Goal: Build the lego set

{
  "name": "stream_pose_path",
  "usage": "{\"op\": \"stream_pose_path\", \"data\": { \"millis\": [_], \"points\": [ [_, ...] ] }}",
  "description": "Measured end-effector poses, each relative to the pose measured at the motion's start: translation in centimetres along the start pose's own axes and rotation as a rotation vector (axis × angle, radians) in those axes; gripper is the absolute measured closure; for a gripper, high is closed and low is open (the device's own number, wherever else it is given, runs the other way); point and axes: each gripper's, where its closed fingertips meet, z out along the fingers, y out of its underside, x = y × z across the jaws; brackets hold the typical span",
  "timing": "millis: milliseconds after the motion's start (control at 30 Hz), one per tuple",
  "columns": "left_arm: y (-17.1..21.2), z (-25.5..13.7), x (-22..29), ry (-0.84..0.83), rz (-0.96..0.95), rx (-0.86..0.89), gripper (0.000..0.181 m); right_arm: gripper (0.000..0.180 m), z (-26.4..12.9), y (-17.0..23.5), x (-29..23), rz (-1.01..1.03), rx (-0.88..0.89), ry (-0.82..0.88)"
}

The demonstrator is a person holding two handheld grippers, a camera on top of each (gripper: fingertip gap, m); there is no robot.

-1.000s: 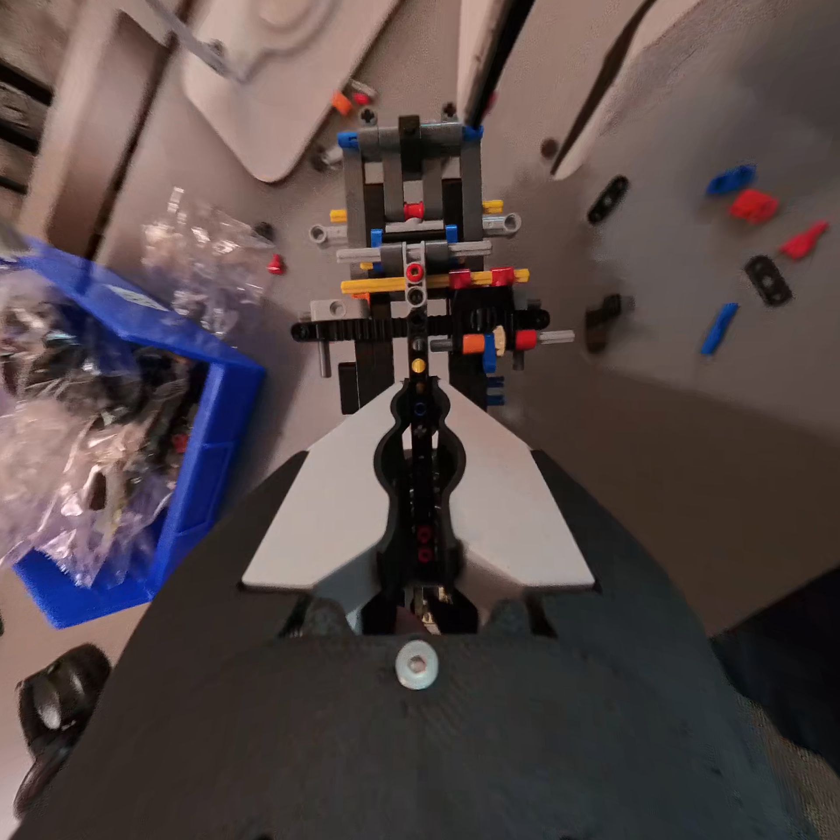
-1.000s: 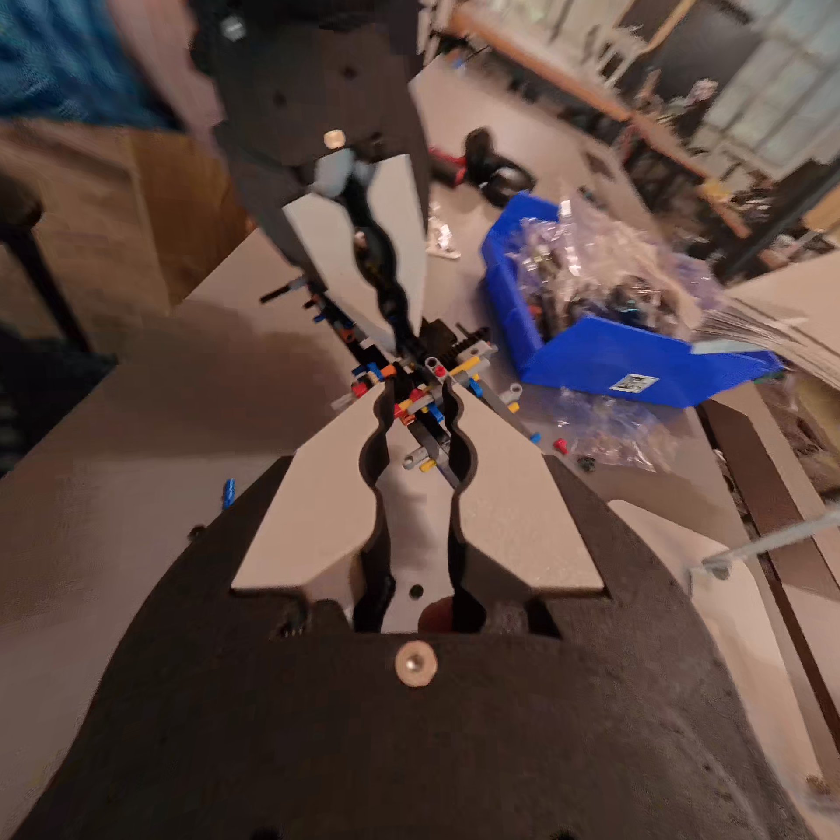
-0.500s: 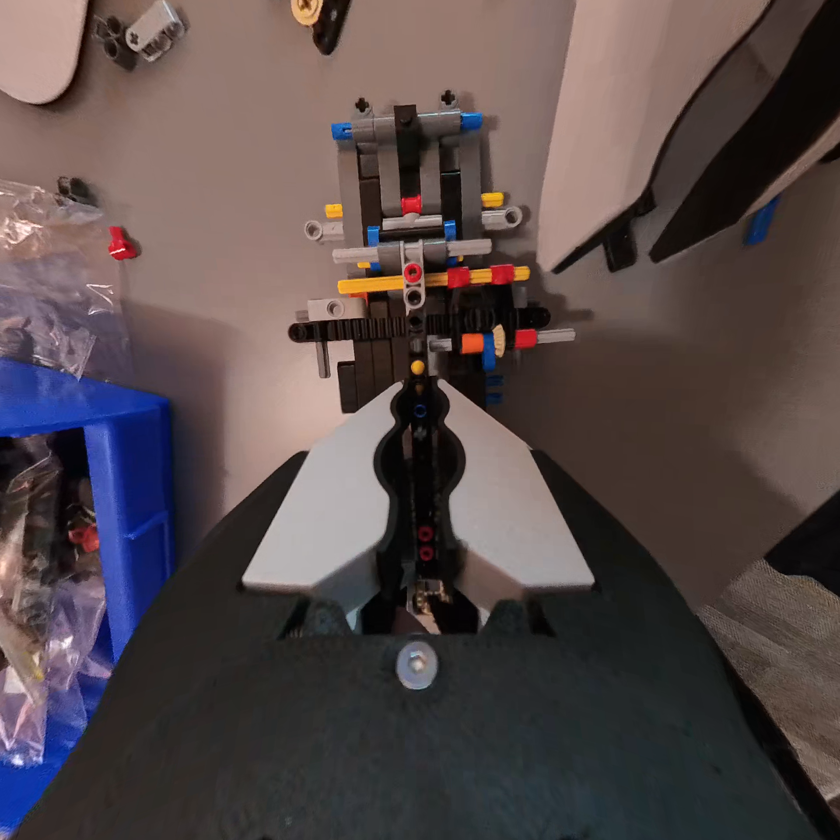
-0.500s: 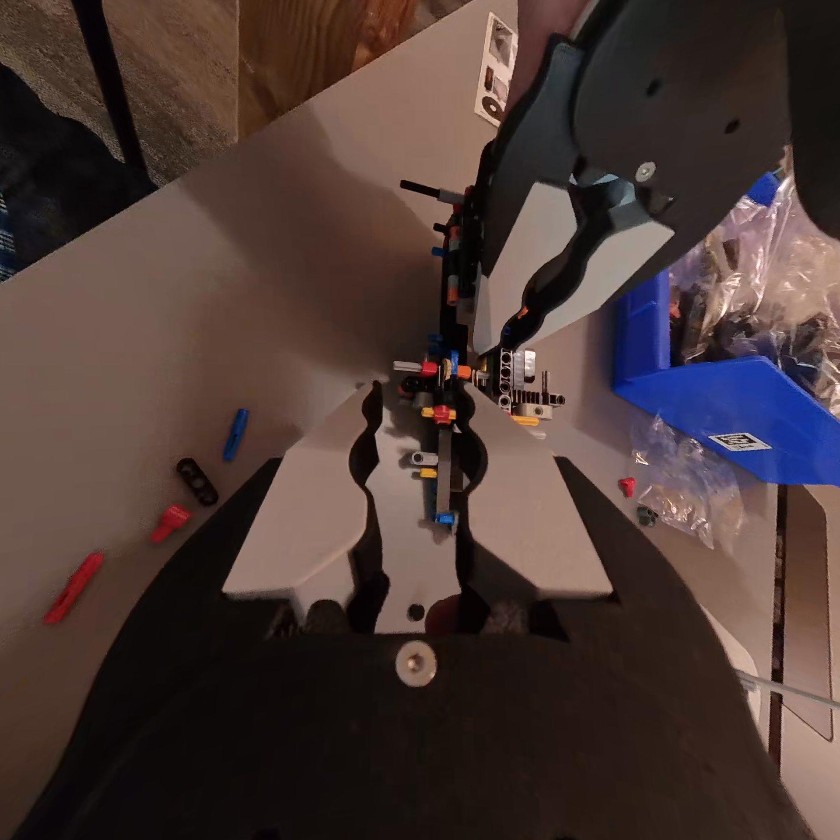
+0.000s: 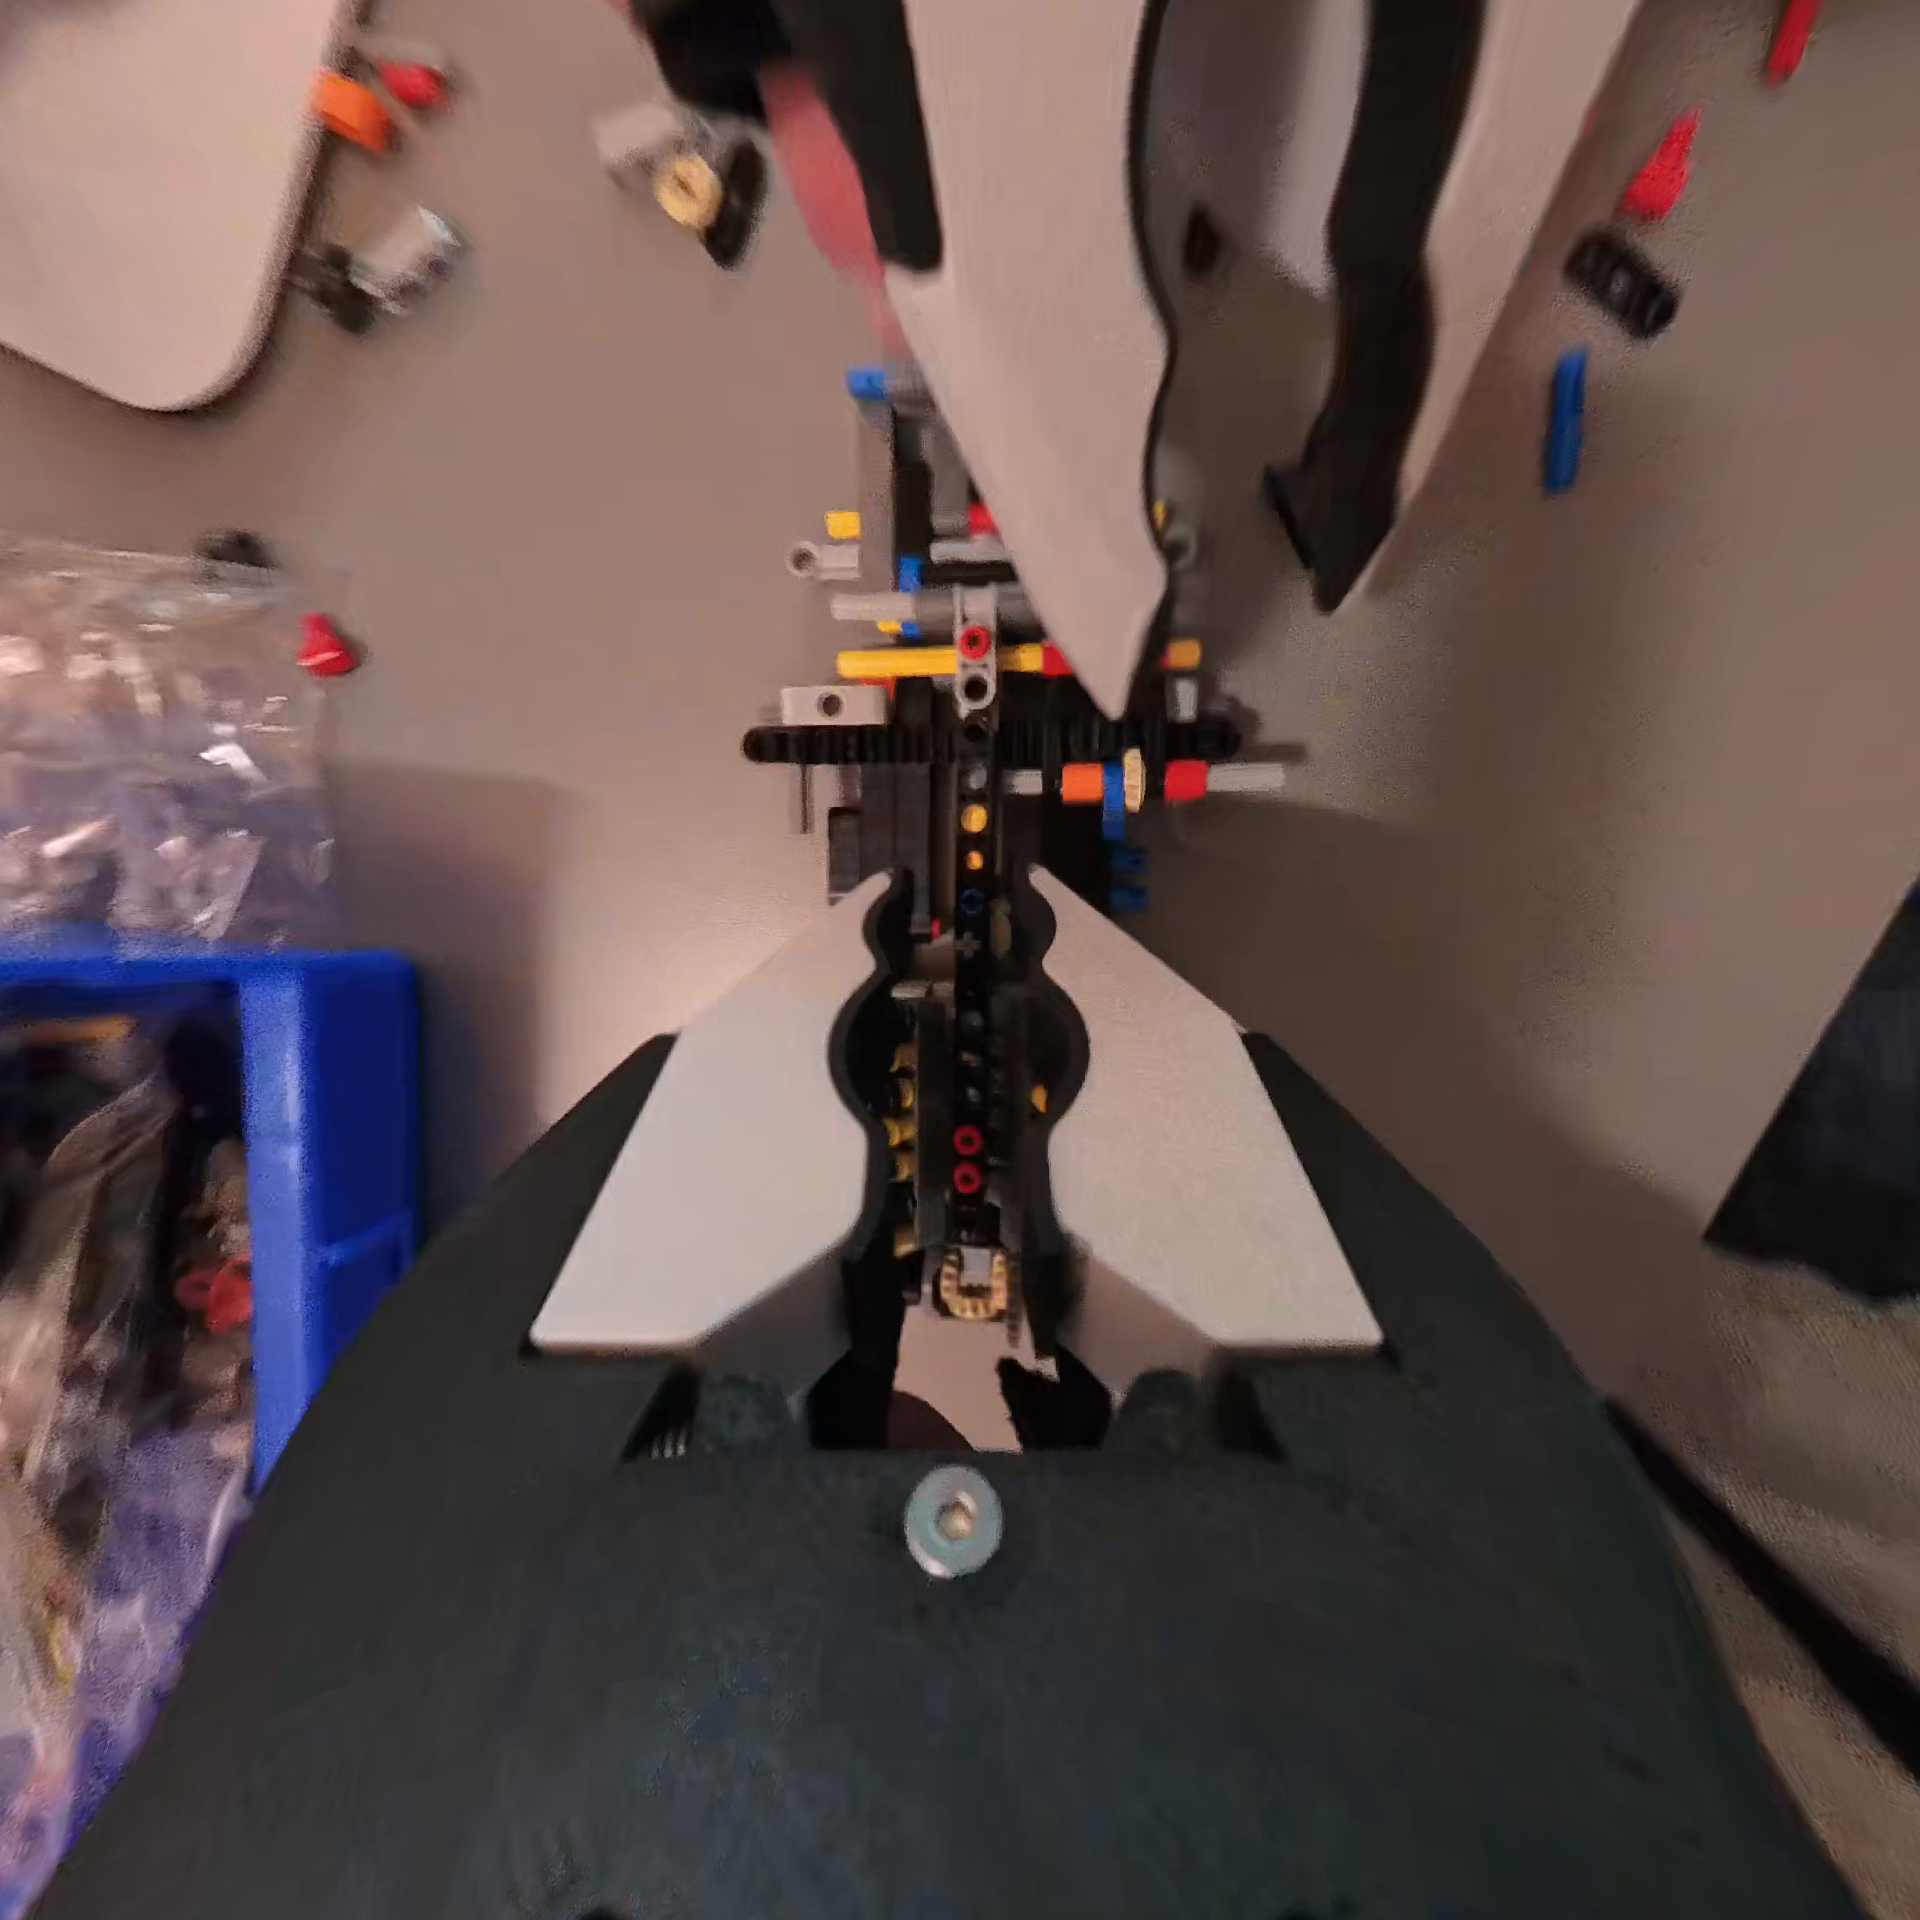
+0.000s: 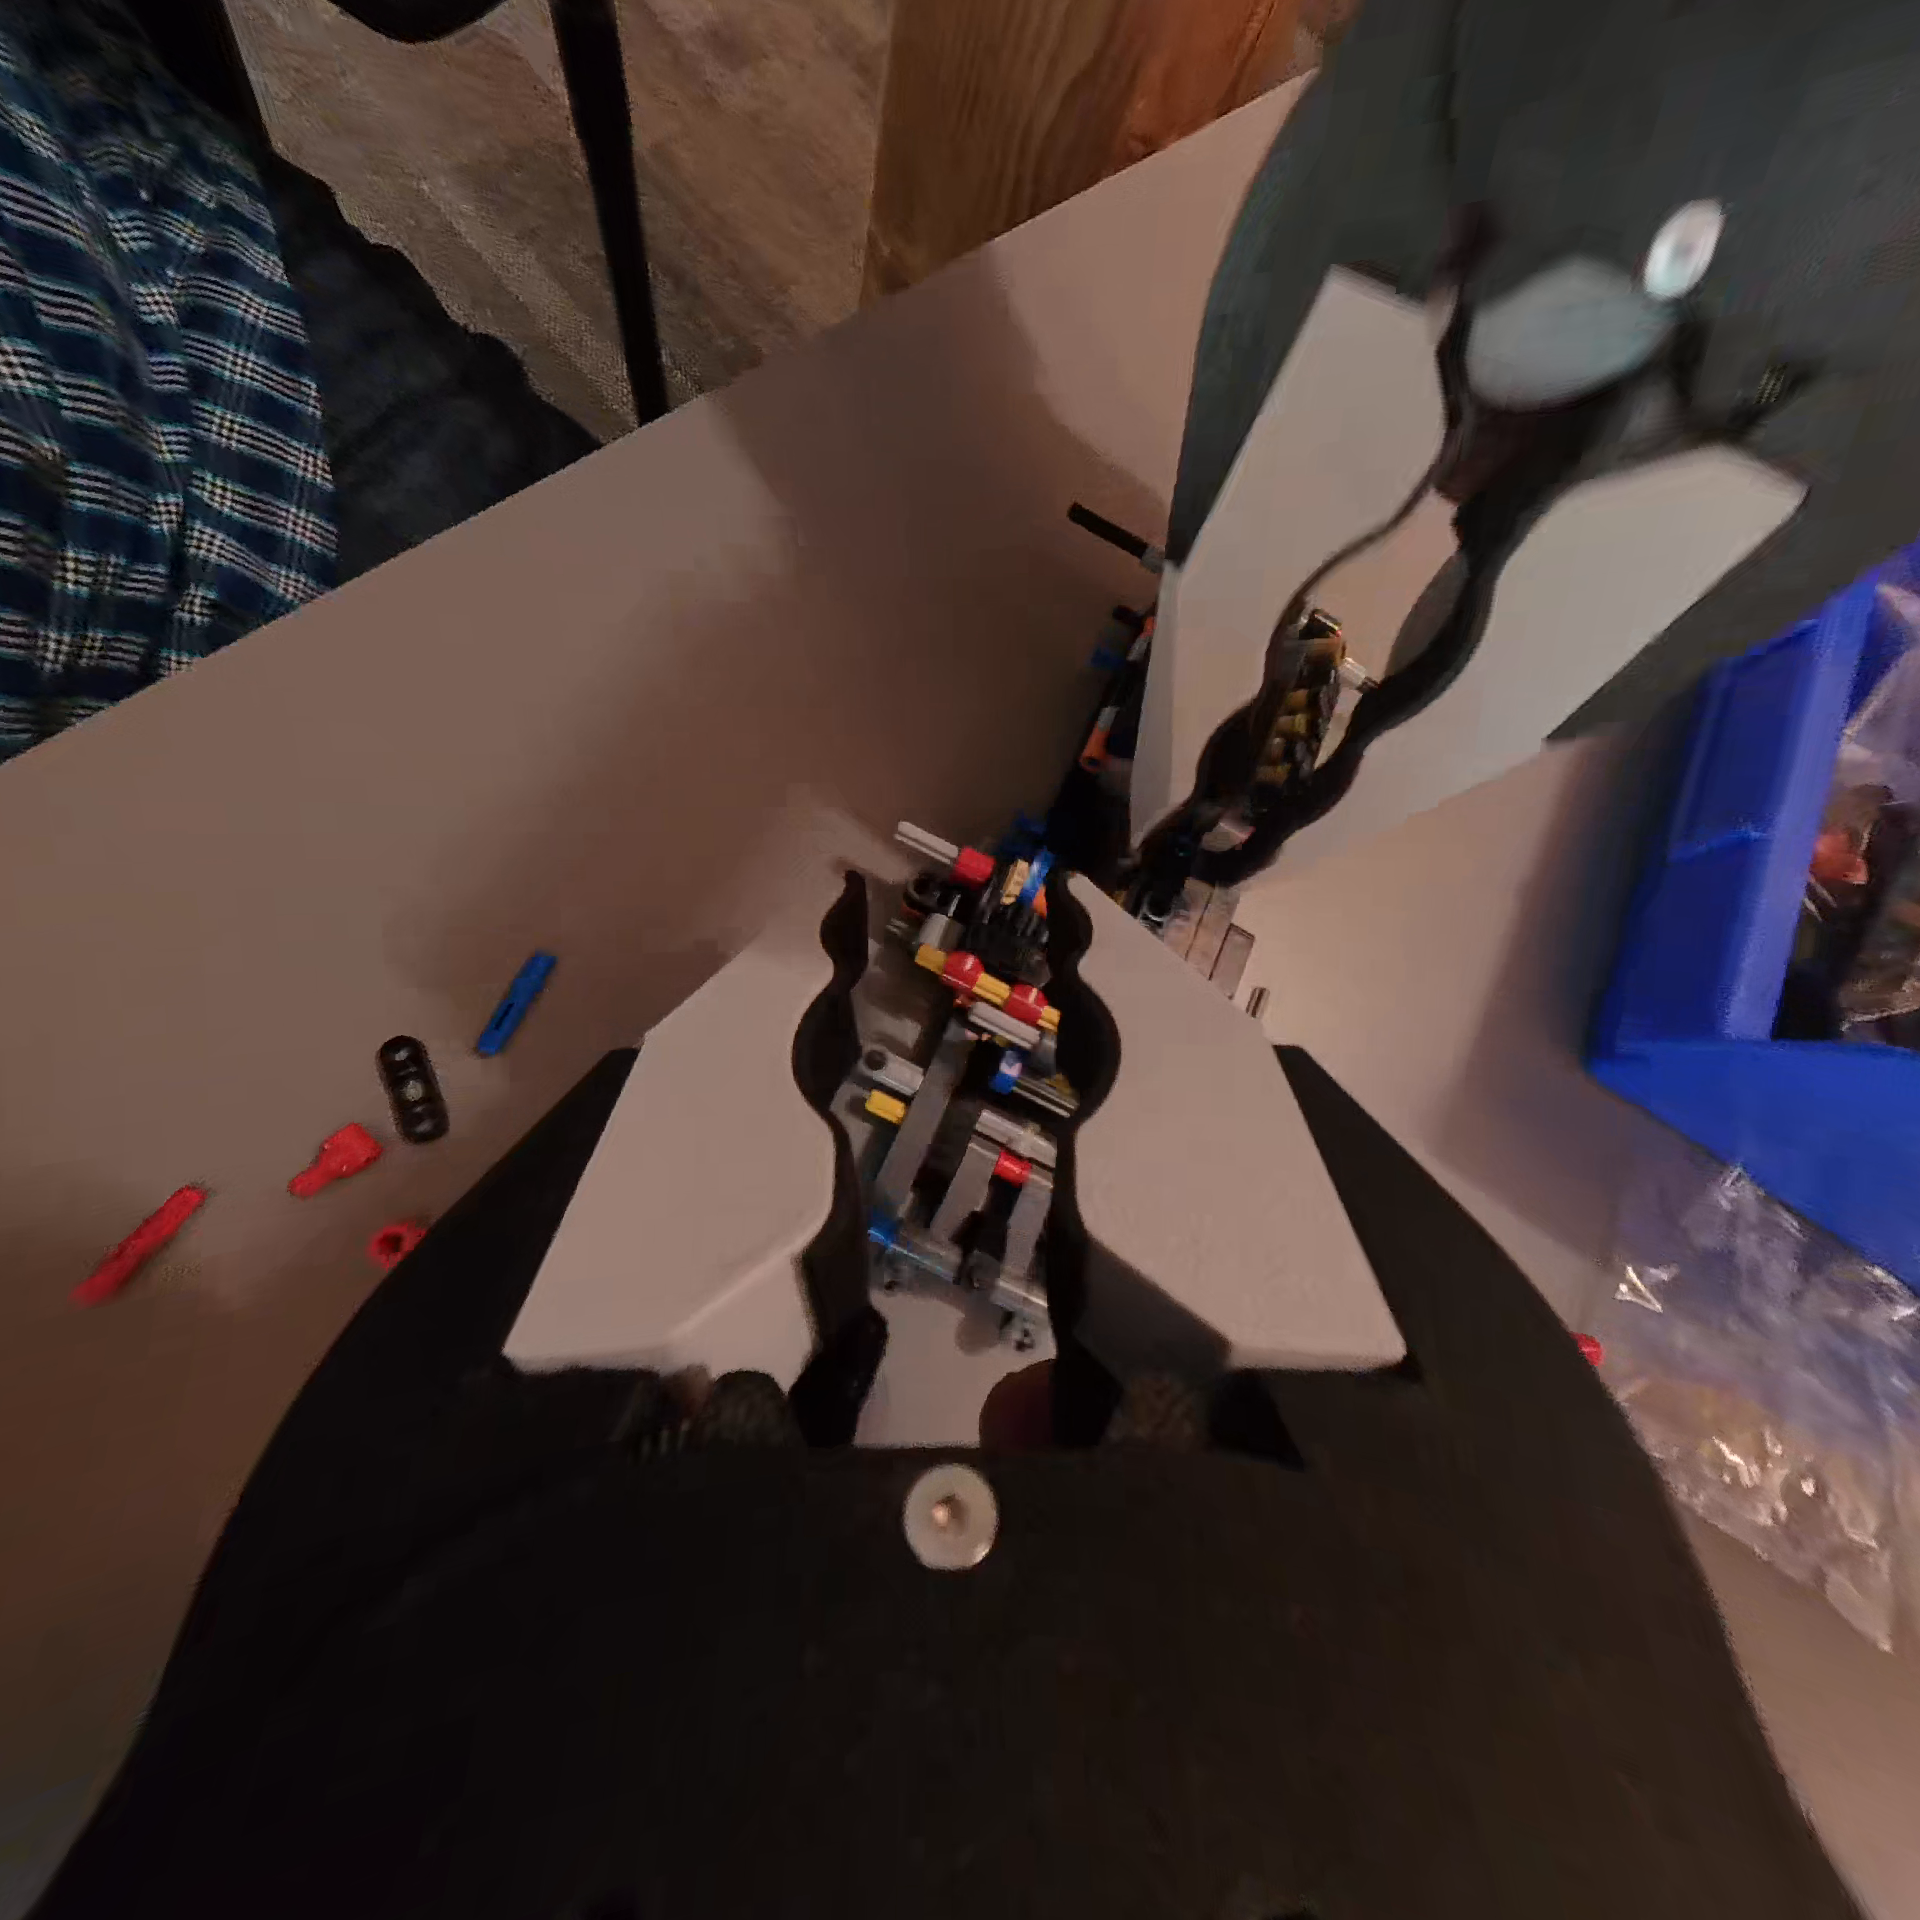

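Observation:
The lego model [image 5: 966,717] is a grey, black and yellow Technic frame lying over the grey table. My left gripper [image 5: 961,888] is shut on the model's long black beam at its near end. It also shows in the right wrist view [image 6: 1195,862], coming in from the upper right. My right gripper [image 6: 961,894] is open, with its fingers on either side of the model's grey frame end [image 6: 956,1174]. In the left wrist view the right gripper [image 5: 1226,644] hangs over the far half of the model and hides it.
A blue bin [image 6: 1766,935] of bagged parts stands beside the model, with clear bags [image 6: 1766,1434] next to it. A blue pin [image 6: 514,1003], a black link [image 6: 414,1086] and red pieces [image 6: 335,1158] lie loose. The table edge [image 6: 623,436] runs behind, with a person's plaid clothing beyond it. The blue pin [image 6: 514,1003] is about 8 cm from my right fingertips.
My right gripper has moved in over the model, and its open fingers now stand around the grey frame end. My left gripper has kept its hold on the black beam.

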Motion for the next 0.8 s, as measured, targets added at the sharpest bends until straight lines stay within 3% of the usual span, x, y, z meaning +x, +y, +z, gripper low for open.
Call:
{"op": "stream_pose_path", "data": {
  "millis": [100,200,433,800],
  "points": [
    [-0.2,-1.7,0.7,-0.098,-0.044,0.087,0.158,0.151,0.1,0.2,0.4,-0.02,-0.023,-0.058],
    [1.9,-1.1,1.3,-0.209,-0.035,0.051,0.156,0.15,0.7,0.4,0.7,-0.037,-0.057,-0.117],
    [1.6,-0.5,2.1,-0.317,0.024,0.173,0.155,0.139,2.5,1.1,0.4,-0.099,-0.144,-0.25],
    [2.2,0.4,2.2,-0.3,0.074,0.217,0.164,0.147,3.2,2.1,-0.1,-0.121,-0.269,-0.471]
  ]
}}
